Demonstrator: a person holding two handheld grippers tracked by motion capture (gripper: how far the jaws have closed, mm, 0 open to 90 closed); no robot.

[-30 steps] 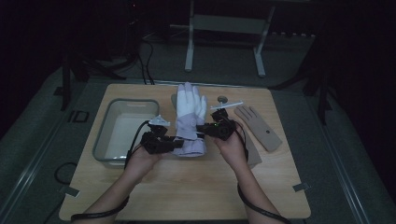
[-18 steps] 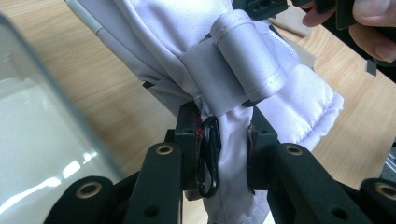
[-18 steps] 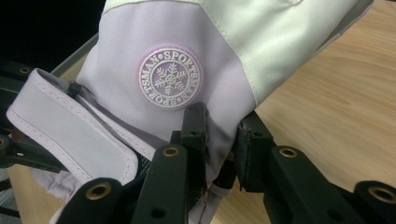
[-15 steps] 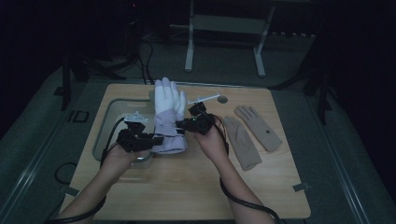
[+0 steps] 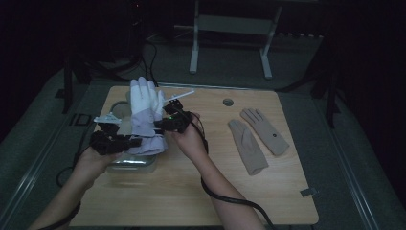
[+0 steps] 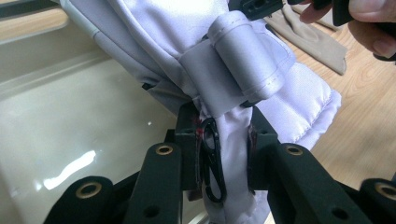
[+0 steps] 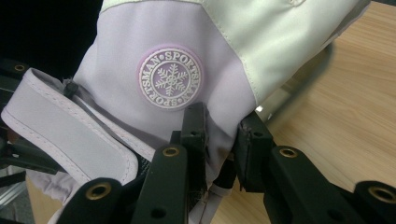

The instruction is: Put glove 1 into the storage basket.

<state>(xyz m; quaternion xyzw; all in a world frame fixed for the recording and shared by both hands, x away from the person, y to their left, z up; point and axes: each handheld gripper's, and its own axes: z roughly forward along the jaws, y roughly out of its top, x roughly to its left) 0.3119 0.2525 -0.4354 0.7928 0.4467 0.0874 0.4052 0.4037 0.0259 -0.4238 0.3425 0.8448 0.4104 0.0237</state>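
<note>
Nearby, two thin beige gloves lie flat on the wooden surface at about three o'clock from the hands, well apart from the work and blocking nothing. A small round hole sits in the surface at about one o'clock. A metal tray stands at the surface's nine o'clock edge, directly beneath the lifted winter glove, and in the left gripper view its pale inside spreads under the glove's cuff. A white tag or strip sticks out from the glove toward one o'clock.

The winter glove, white at the fingers and lilac at the cuff, hangs above the tray with its fingers pointing to twelve o'clock. The left tongs are nearly closed, clamped on the gathered cuff fabric beside a black clip. The right tongs are likewise nearly closed, pinching the lilac fabric just under the round snowflake badge.

Both forearms come in from six o'clock. The left hand grips its tool at the glove's eight o'clock side; the right hand holds its tool at four o'clock, wrist bent inward toward the glove.
</note>
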